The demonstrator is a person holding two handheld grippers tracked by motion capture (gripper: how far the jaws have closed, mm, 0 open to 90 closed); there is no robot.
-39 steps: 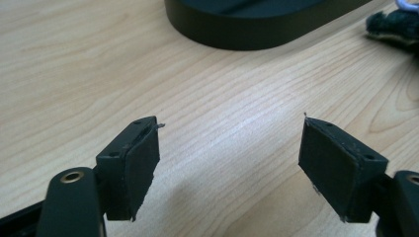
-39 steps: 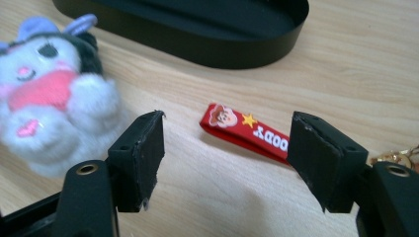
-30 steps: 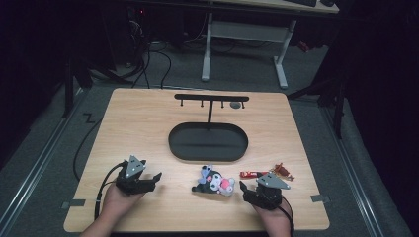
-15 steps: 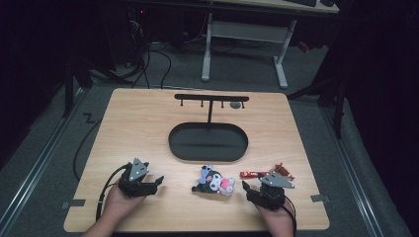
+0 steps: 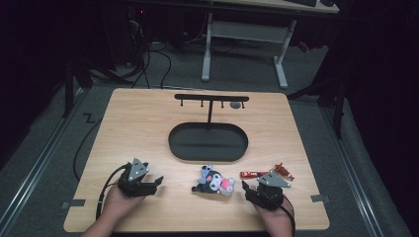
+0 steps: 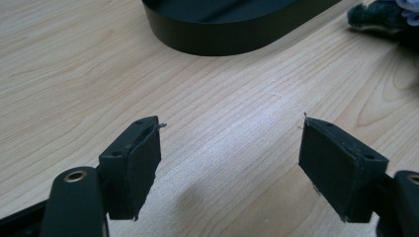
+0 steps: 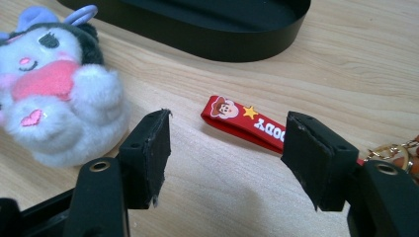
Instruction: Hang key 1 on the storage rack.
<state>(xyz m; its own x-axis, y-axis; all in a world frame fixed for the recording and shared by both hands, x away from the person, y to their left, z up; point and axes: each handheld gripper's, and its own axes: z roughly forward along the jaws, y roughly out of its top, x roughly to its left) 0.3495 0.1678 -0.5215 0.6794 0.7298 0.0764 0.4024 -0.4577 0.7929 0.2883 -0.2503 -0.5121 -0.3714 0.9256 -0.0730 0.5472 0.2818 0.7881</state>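
Note:
A plush toy (image 5: 215, 180) (image 7: 54, 113), white and black with a pink heart, lies on the wooden table near its front edge. To its right lies a red strap (image 5: 253, 174) (image 7: 242, 121) with a gold clasp (image 5: 282, 170). My right gripper (image 5: 257, 187) (image 7: 228, 116) rests just in front of the strap, beside the plush. It is open; its jaws have just been closing, with nothing between the pads. My left gripper (image 5: 154, 183) (image 6: 231, 123) rests at the front left, open over bare wood.
A black oval tray (image 5: 173, 143) (image 6: 222, 39) (image 7: 222, 47) sits mid-table, and a T-shaped hook stand (image 5: 211, 98) rises from its far side. A small grey piece (image 5: 236, 104) hangs on the stand. Bare wood (image 5: 133, 128) lies left of the tray.

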